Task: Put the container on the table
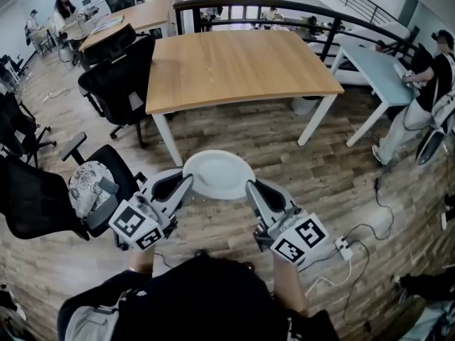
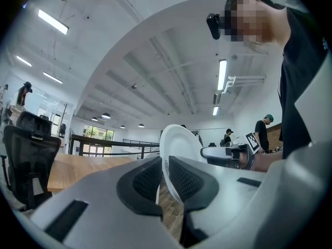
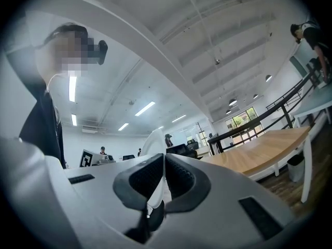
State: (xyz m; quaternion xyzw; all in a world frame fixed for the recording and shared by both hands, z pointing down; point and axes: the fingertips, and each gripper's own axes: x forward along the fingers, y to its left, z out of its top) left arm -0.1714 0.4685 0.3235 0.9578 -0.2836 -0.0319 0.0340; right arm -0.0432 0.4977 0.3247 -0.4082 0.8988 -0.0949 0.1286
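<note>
A shallow white round container (image 1: 219,174) hangs level over the wooden floor, a short way in front of the near edge of the wooden table (image 1: 238,64). My left gripper (image 1: 188,181) is shut on its left rim, and my right gripper (image 1: 249,186) is shut on its right rim. In the left gripper view the container's white rim (image 2: 179,147) stands pinched between the dark pads, with the other gripper behind it. In the right gripper view the thin white rim (image 3: 155,141) runs between the closed pads, and the table (image 3: 264,152) lies to the right.
Black office chairs (image 1: 117,84) stand left of the table and one with a patterned cushion (image 1: 87,185) is near my left gripper. A black railing (image 1: 284,9) runs behind the table. A person (image 1: 426,98) stands at a pale table (image 1: 380,69) on the right. Cables and a power strip (image 1: 343,247) lie on the floor.
</note>
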